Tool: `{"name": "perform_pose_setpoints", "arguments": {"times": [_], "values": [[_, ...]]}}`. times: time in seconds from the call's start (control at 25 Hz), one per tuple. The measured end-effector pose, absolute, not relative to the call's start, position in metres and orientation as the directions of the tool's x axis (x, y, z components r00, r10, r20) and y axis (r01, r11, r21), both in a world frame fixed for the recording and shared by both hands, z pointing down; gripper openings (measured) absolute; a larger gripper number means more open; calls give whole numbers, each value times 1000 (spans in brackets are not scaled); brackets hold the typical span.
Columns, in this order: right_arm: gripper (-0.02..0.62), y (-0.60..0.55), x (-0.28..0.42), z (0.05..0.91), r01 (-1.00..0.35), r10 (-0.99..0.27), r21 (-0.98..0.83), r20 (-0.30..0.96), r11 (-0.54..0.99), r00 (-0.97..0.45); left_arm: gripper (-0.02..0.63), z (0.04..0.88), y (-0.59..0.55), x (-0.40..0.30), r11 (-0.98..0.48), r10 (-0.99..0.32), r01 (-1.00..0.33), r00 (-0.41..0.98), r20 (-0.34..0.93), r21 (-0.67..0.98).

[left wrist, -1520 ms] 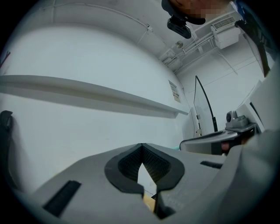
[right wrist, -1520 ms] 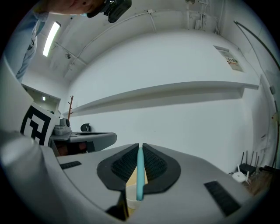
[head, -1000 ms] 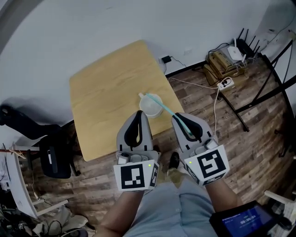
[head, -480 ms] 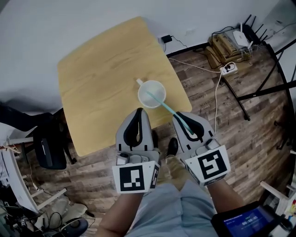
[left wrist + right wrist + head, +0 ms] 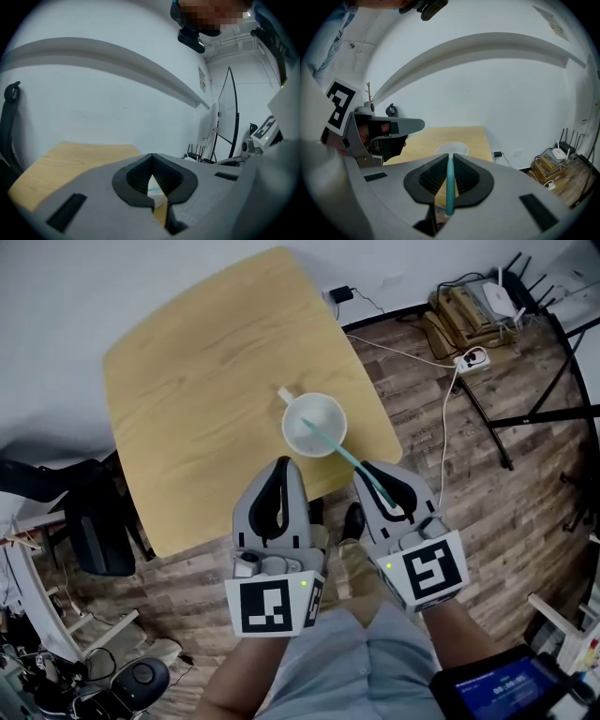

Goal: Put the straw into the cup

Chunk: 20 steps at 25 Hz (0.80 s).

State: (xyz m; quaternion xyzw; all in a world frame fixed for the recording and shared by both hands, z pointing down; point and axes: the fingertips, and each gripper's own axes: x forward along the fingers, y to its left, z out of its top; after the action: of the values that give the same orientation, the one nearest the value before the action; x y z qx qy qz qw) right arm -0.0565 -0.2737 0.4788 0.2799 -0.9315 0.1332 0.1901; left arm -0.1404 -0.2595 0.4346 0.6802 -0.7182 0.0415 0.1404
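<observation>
A white cup (image 5: 314,424) with a small handle stands near the front right edge of the wooden table (image 5: 187,409). My right gripper (image 5: 371,472) is shut on a teal straw (image 5: 349,457). The straw slants up-left, and its far end lies over the cup's mouth. In the right gripper view the straw (image 5: 449,187) runs between the pads towards the cup (image 5: 451,149). My left gripper (image 5: 281,468) hovers just short of the cup, shut and holding nothing. Through its closed jaws the left gripper (image 5: 151,157) view shows a sliver of the cup (image 5: 153,189).
A black chair (image 5: 94,521) stands left of the table. On the wooden floor to the right lie cables, a power strip (image 5: 472,360) and a router (image 5: 497,298), with black stand legs (image 5: 544,413) beyond. A tablet (image 5: 497,688) sits at the bottom right.
In the head view the table and cup have slid up and away from both grippers. The straw's far end has gone from the cup's far rim to over its mouth.
</observation>
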Motion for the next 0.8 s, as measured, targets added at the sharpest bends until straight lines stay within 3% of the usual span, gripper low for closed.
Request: {"name": "perform_pose_setpoints", "arguments": {"times": [0.4, 0.8], "values": [[31, -283, -65, 495, -593, -475, -158, 453, 790, -754, -2, 449, -267, -148, 48, -957, -989, -6, 291, 138], [86, -286, -56, 479, -607, -504, -126, 441, 785, -743, -2, 429, -266, -144, 10, -965, -993, 22, 262, 120]]}}
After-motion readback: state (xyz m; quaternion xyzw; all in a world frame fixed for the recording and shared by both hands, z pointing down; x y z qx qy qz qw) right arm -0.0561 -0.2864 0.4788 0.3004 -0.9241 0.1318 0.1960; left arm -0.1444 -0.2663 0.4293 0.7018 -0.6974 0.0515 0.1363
